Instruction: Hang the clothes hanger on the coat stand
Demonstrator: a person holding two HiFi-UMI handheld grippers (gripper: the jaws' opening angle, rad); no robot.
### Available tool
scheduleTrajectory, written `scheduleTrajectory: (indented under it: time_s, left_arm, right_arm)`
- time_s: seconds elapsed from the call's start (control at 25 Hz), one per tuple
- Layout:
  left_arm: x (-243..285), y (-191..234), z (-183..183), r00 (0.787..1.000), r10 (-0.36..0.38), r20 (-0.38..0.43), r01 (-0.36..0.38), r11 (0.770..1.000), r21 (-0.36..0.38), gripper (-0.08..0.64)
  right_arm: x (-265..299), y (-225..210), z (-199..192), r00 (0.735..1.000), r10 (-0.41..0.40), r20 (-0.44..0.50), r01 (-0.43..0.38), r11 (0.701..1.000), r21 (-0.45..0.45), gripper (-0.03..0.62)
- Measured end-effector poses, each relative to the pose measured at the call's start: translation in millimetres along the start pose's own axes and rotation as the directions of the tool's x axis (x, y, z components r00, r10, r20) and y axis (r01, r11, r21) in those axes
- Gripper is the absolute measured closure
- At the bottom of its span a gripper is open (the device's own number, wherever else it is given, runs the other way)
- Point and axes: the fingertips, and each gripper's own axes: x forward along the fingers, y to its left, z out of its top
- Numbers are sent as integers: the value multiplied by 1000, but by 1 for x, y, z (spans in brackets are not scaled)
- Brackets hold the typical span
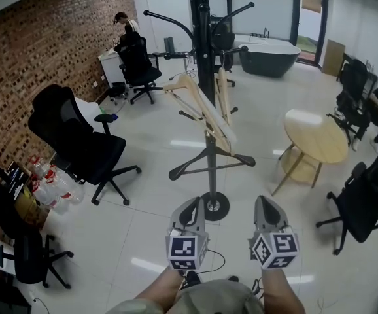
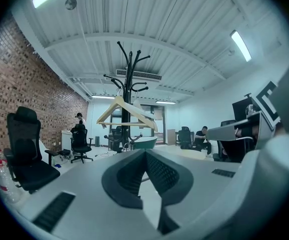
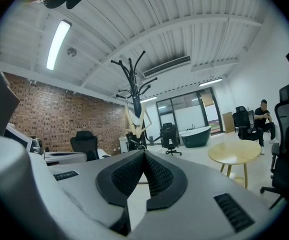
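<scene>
Head view: black metal coat stand (image 1: 206, 44), slim round pole with curved hooks, upright on a flat round base on the glossy pale floor (image 1: 143, 234). On the upper hooks, two wooden clothes hangers (image 1: 216, 126), pale, smooth and triangular, hung close beside the pole; lower on the pole, a thin black hanger (image 1: 210, 167). Near the bottom edge, left gripper (image 1: 190, 206) and right gripper (image 1: 267, 205) side by side, grey plastic shells, each with a cube of black and white square markers, both pointed toward the foot of the stand but well apart from it, with nothing held. At left, a black office chair (image 1: 84, 146) with a padded back, before a rough red brick wall (image 1: 38, 51); at right, a round wooden table (image 1: 316, 136), light top on slanted legs. Left gripper view: dark ribbed pads of the left gripper (image 2: 145, 154) pressed together at the tips, nothing between them; beyond, the coat stand (image 2: 128, 79) with the wooden clothes hangers (image 2: 108, 110) seen broadside, a wide triangle high on the pole. Right gripper view: same ribbed pads on the right gripper (image 3: 144, 154), closed tip to tip and empty; behind, the coat stand (image 3: 130, 84), the wooden clothes hangers (image 3: 130, 118) seen edge-on as a narrow V; at right the round wooden table (image 3: 234, 153), and farther back a dark oval bathtub (image 3: 198, 135).
</scene>
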Motion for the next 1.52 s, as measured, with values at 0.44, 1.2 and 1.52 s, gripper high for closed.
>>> scheduleTrajectory:
  time_s: [0.44,1.2,1.52]
  left_arm:
    - [-3,-1,-10,1000,2,-11,-2,1000,-11,546]
    - [10,-3,-25,1000,-12,-22,12,1000,16,546]
    - [20,1,-23,1000,-9,-23,10,1000,27,546]
  right_arm:
    - [-6,-2,-7,1000,5,12,-5,999,40,589]
    - [1,0,-18,1000,30,8,-30,999,-11,589]
    - [10,-1,-19,999,38,2,-38,999,-7,589]
